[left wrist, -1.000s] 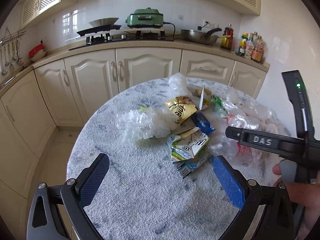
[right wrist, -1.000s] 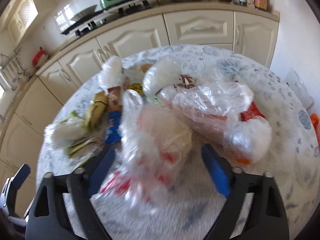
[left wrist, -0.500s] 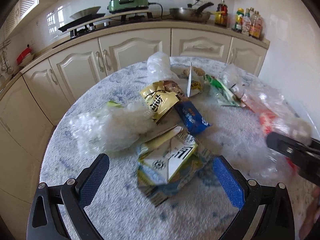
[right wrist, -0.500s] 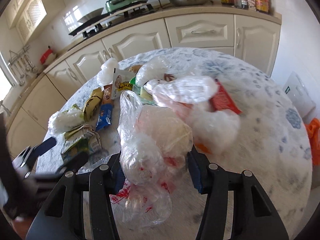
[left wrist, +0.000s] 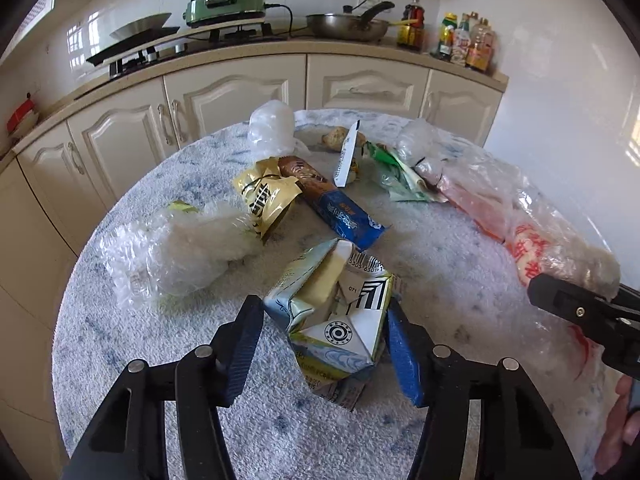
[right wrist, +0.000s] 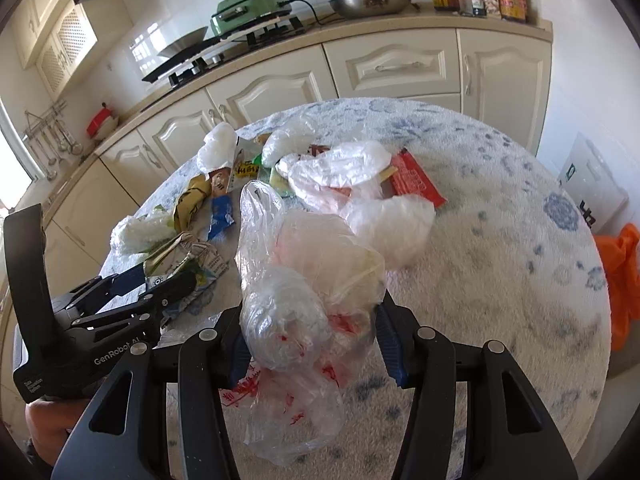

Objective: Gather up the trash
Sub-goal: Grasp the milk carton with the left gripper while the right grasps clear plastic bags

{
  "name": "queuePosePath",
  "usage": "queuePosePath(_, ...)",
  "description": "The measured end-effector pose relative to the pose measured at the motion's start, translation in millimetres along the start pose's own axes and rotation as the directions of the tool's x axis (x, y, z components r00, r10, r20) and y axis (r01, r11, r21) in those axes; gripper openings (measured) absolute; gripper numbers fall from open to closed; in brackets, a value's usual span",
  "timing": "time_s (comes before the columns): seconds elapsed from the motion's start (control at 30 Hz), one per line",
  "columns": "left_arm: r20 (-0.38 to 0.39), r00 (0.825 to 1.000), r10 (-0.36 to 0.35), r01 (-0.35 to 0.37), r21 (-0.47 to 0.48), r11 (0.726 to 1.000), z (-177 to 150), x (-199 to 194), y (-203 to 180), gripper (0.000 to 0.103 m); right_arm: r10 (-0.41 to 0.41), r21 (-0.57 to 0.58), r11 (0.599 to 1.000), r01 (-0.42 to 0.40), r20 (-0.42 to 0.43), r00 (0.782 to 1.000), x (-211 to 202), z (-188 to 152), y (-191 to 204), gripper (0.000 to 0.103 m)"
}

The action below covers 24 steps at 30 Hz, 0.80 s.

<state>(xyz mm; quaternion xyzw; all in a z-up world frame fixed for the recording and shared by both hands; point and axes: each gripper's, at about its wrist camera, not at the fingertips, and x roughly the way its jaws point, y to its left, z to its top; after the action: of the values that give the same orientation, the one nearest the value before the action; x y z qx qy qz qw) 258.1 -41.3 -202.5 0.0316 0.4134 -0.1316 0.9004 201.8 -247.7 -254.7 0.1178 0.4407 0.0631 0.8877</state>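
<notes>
Left gripper (left wrist: 324,344) just closed onto crushed carton (left wrist: 336,312) near counter (left wrist: 440,256) front edge, right gripper (right wrist: 310,344) clenched on plastic bag (right wrist: 308,280) beside carton; probably best squeezed firmly, lifted straight.

Both grippers look the same: matte black plastic frames with triangular cutouts in the arms and round silver screw heads at the pivots. The left gripper (left wrist: 326,344) has ribbed blue pads on the inside of its fingers, and so does the right gripper (right wrist: 312,336). From the right wrist cam you can see the left one's side, with white "GenRobot AI" lettering on the body, smaller white text lower down, and a tall flat black fin sticking up at the back. Bare hand (left wrist: 618,424) below, no sleeve visible.
</notes>
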Motion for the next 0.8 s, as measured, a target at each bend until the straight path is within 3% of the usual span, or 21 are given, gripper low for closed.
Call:
queuePosePath(0.03,-0.010,1.000,0.003,-0.003,0.016,1.000,-0.5,3.2,-3.1,0.068,0.000,-0.001,1.000,0.000,0.001,1.000,-1.1,-1.0,0.8,0.053)
queuePosePath(0.07,-0.031,0.999,0.022,-0.021,0.031,0.999,-0.8,7.4,-5.5,0.088,0.001,-0.002,1.000,-0.001,0.002,1.000,-2.7,-2.0,1.5,0.053)
queuePosePath(0.1,-0.038,0.998,0.049,-0.048,0.046,0.998,-0.2,11.1,-6.8,0.097,0.000,-0.001,1.000,0.000,0.003,1.000,-3.1,-2.5,0.7,0.054)
queuePosePath(0.23,-0.059,0.998,0.013,-0.006,0.117,0.993,4.5,22.9,-17.0,0.093,-0.010,0.007,1.000,0.010,0.011,1.000,-7.4,-2.5,-4.8,0.054)
queuePosePath(0.33,-0.068,0.997,-0.036,0.044,0.123,0.991,12.7,30.9,-15.8,0.081,-0.011,0.022,1.000,0.011,0.020,1.000,-11.6,-1.3,-10.7,0.053)
queuePosePath(0.37,-0.067,0.997,-0.048,0.056,0.132,0.990,12.8,30.6,-16.4,0.072,-0.012,0.024,1.000,0.011,0.023,1.000,-13.0,-1.0,-11.9,0.053)
queuePosePath(0.6,-0.053,0.996,-0.075,0.081,0.132,0.988,5.3,26.8,-11.3,0.066,-0.017,0.025,1.000,0.016,0.031,0.999,-19.0,-0.9,-14.0,0.054)
queuePosePath(0.8,-0.054,0.996,-0.076,0.084,0.162,0.983,-2.6,20.4,-18.4,0.068,-0.016,0.023,1.000,0.015,0.024,1.000,-18.4,-2.9,-12.6,0.054)
